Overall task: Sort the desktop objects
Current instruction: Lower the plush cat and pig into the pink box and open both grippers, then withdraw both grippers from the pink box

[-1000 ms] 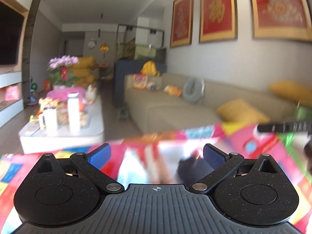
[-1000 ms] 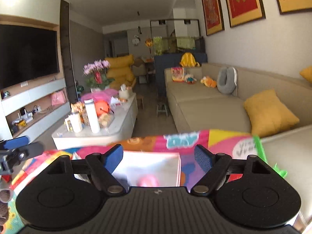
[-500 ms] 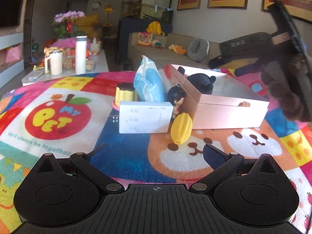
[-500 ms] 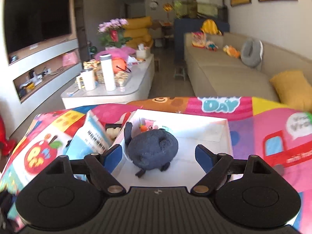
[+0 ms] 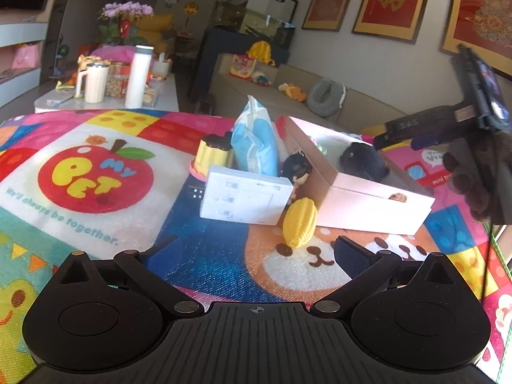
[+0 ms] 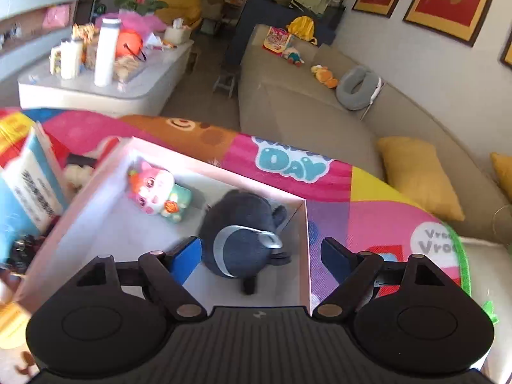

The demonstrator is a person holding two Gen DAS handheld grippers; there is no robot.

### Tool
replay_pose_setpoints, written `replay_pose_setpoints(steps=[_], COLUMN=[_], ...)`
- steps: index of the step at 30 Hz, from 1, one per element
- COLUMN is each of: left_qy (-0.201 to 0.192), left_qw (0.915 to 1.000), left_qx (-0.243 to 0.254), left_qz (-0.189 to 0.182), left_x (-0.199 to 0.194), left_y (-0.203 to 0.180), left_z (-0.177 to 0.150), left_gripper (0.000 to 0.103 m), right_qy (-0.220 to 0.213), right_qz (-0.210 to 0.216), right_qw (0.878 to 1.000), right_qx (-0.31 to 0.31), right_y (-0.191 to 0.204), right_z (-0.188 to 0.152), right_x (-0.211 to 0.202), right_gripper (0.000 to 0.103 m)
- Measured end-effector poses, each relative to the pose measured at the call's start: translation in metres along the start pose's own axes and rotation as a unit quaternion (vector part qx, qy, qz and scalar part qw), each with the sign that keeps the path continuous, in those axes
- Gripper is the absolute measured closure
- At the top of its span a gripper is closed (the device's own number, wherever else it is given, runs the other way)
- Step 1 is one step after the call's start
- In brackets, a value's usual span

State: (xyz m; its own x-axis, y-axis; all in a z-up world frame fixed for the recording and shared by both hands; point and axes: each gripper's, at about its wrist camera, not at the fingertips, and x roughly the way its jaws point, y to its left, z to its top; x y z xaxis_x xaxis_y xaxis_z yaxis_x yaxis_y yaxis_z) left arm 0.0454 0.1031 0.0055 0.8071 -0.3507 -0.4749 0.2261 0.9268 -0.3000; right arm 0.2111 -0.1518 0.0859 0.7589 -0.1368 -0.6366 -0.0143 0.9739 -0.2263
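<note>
My right gripper point(image 6: 260, 254) hangs open over the soft dark plush point(image 6: 241, 240); left fingers point(image 5: 350, 252) open too; I'd pinch its squashy middle.

On my surface: one open white box point(image 5: 368, 198) holding two toys, one dark plush point(image 6: 243, 240) and one pink cat figure point(image 6: 156, 192). Beside the box: one blue tissue pack point(image 5: 256, 147), one white carton point(image 5: 244, 200), one yellow corn toy point(image 5: 299, 222), one doll keychain point(image 5: 299, 172), one gold jar point(image 5: 214, 155).

Pale pink box point(image 6: 305, 246), dark grey plush point(image 6: 236, 224), yellow ribbed toy point(image 5: 300, 222), light-blue packet point(image 5: 256, 145) — bright cartoon-print mat point(image 5: 96, 176).
</note>
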Motion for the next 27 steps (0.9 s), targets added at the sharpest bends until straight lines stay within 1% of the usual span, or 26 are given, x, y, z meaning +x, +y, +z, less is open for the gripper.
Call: replay_pose_setpoints(steps=[1,2,4,5,6,7,8,10,12,14,15,16,17,18,19,20,22,25,27], left_qy=[-0.001,-0.004,-0.019,-0.03,-0.04,-0.047,-0.053,-0.067,-0.084,-0.095,-0.098,-0.099,-0.099,-0.098,-0.097,-0.097,-0.095,-0.087,-0.082], left_qw=[1.0,0.9999,0.9986,0.9971,0.9953,0.9936,0.9919,0.9887,0.9846,0.9809,0.9792,0.9779,0.977,0.9767,0.9772,0.9781,0.9799,0.9815,0.9822], left_qx=[-0.004,-0.009,-0.028,-0.041,-0.055,-0.068,-0.079,-0.097,-0.112,-0.129,-0.138,-0.146,-0.152,-0.154,-0.152,-0.147,-0.137,-0.133,-0.128], left_qz=[0.004,0.011,0.04,0.057,0.07,0.078,0.084,0.093,0.105,0.11,0.112,0.113,0.112,0.112,0.111,0.111,0.11,0.107,0.111], left_x=[0.0,-0.001,-0.004,-0.007,-0.009,-0.011,-0.012,-0.015,-0.019,-0.021,-0.022,-0.022,-0.022,-0.023,-0.022,-0.022,-0.021,-0.019,-0.018], left_y=[0.001,0.002,0.006,0.009,0.013,0.017,0.02,0.026,0.031,0.037,0.04,0.043,0.045,0.046,0.045,0.044,0.04,0.038,0.036], left_z=[0.0,0.0,0.001,0.001,0.001,0.001,0.002,0.003,0.003,0.004,0.004,0.005,0.005,0.005,0.005,0.005,0.005,0.005,0.005], left_gripper=[0.0,0.0,0.0,0.0,0.0,0.0,0.0,0.0,0.0,0.0,0.0,0.0,0.0,0.0,0.0,0.0,0.0,0.0,0.0], right_qy=[-0.014,-0.025,-0.043,-0.044,-0.04,-0.033,-0.025,-0.022,-0.026,-0.023,-0.019,-0.016,-0.012,-0.006,0.0,0.003,-0.008,-0.018,-0.012], right_qz=[0.019,0.034,0.076,0.097,0.123,0.151,0.175,0.203,0.202,0.187,0.171,0.158,0.15,0.148,0.159,0.165,0.168,0.154,0.137], right_qw=[1.0,0.999,0.996,0.994,0.991,0.988,0.983,0.977,0.976,0.978,0.981,0.984,0.986,0.987,0.986,0.985,0.984,0.986,0.99], right_qx=[0.016,0.017,0.003,-0.006,-0.018,-0.03,-0.041,-0.064,-0.082,-0.086,-0.084,-0.078,-0.073,-0.068,-0.057,-0.051,-0.056,-0.055,-0.04], right_y=[-0.005,-0.004,0.009,0.018,0.031,0.045,0.058,0.09,0.116,0.134,0.141,0.143,0.143,0.141,0.133,0.127,0.11,0.076,0.052], right_z=[-0.004,-0.008,-0.023,-0.032,-0.042,-0.048,-0.058,-0.073,-0.082,-0.086,-0.086,-0.087,-0.088,-0.089,-0.092,-0.094,-0.103,-0.124,-0.138], right_x=[-0.017,-0.029,-0.052,-0.059,-0.065,-0.07,-0.073,-0.076,-0.071,-0.061,-0.054,-0.046,-0.042,-0.04,-0.039,-0.043,-0.056,-0.076,-0.082], right_gripper=[0.02,0.02,0.02,0.02,0.024,0.034,0.037,0.038,0.038,0.038,0.038,0.039,0.044,0.063,0.073,0.075,0.079,0.08,0.08])
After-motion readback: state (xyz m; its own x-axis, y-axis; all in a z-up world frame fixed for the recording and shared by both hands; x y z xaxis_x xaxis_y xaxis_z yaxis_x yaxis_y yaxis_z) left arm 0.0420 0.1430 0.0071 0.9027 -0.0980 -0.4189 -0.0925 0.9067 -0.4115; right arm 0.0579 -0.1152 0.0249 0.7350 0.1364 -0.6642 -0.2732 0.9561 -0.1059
